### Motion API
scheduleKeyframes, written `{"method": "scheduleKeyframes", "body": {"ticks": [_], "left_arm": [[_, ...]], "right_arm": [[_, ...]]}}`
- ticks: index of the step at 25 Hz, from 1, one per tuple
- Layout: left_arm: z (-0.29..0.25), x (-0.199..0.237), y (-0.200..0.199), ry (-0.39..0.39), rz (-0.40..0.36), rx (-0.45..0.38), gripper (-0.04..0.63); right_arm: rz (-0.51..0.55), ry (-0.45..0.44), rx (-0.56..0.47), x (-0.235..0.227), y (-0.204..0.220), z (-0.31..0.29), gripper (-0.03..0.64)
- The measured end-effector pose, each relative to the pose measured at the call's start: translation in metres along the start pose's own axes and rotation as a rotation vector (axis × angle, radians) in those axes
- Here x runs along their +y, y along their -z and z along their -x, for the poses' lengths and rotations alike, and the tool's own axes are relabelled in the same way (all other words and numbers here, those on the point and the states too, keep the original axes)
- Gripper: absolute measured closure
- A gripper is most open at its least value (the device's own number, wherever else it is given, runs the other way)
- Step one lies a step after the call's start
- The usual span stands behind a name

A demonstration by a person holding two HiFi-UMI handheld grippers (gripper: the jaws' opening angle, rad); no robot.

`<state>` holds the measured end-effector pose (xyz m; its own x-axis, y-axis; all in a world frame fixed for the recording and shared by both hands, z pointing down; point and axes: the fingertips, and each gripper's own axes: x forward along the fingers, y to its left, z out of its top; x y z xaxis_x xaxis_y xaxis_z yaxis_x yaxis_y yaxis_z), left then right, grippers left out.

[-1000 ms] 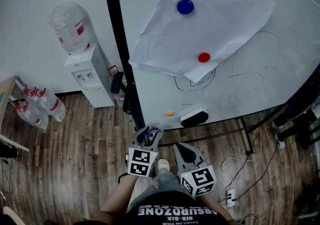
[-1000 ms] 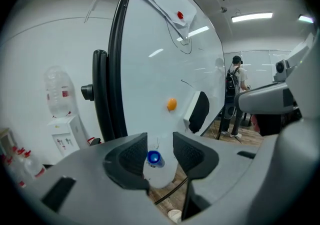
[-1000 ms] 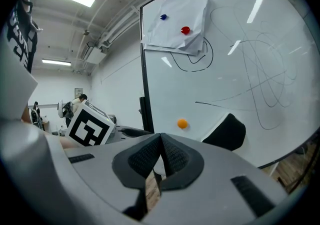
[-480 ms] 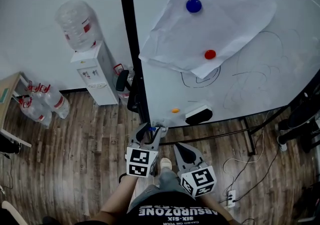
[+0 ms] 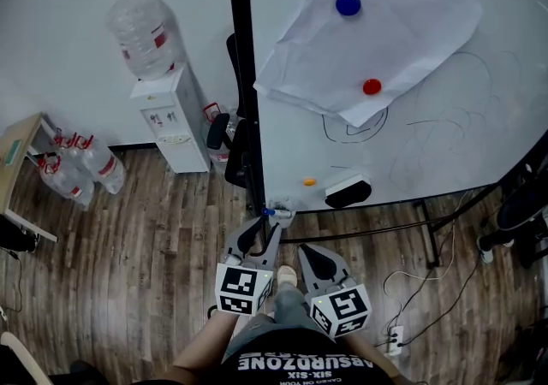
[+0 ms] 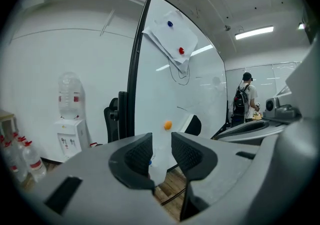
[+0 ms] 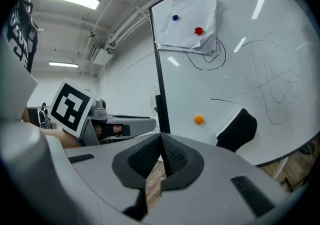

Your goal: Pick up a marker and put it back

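Marker (image 5: 270, 212) just beyond left gripper (image 6: 161, 140), jaws apart, empty, narrowing; right gripper (image 7: 161, 139) pinched closed.

Count: one whiteboard (image 5: 291, 152); three magnets, a blue magnet (image 5: 348, 4), a red magnet (image 5: 372, 86), an orange magnet (image 5: 309, 181); one eraser (image 5: 348, 193); one blue-capped marker (image 5: 278, 214); one water cooler (image 5: 171, 122); one office chair (image 5: 233, 152); two claws, left claw (image 5: 268, 222), right claw (image 5: 304, 250).
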<state>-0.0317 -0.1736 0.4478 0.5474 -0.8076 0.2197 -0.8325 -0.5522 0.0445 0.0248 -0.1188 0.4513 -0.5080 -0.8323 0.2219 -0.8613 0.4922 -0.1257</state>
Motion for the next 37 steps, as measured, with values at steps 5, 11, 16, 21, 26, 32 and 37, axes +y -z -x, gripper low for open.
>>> {"method": "scheduleKeyframes", "body": {"ticks": [5,11,16,21,26,32,37], "left_arm": [[0.013,-0.005,0.005,-0.007,0.015,-0.007,0.564],[0.024,-0.016,0.012,0.026,0.038,-0.004,0.588],[0.03,-0.021,0.019,0.033,0.04,0.003,0.588],[0.036,-0.025,0.02,0.034,0.039,-0.004,0.588],[0.041,-0.028,0.02,0.035,0.035,-0.01,0.588],[0.047,-0.03,0.019,0.033,0.043,-0.011,0.588],[0.051,-0.032,0.014,0.037,0.05,-0.022,0.588]], "right_arm": [[0.006,-0.016,0.001,0.006,0.001,0.003,0.62],[0.025,-0.03,-0.003,0.013,0.002,0.009,0.62],[0.049,-0.019,0.012,0.015,0.006,0.013,0.62],[0.054,-0.03,-0.005,0.021,0.003,0.016,0.62],[0.058,-0.041,-0.007,0.027,0.004,0.019,0.62],[0.062,-0.065,-0.001,0.036,0.006,0.022,0.62],[0.063,-0.064,-0.006,0.039,0.006,0.025,0.62]]}}
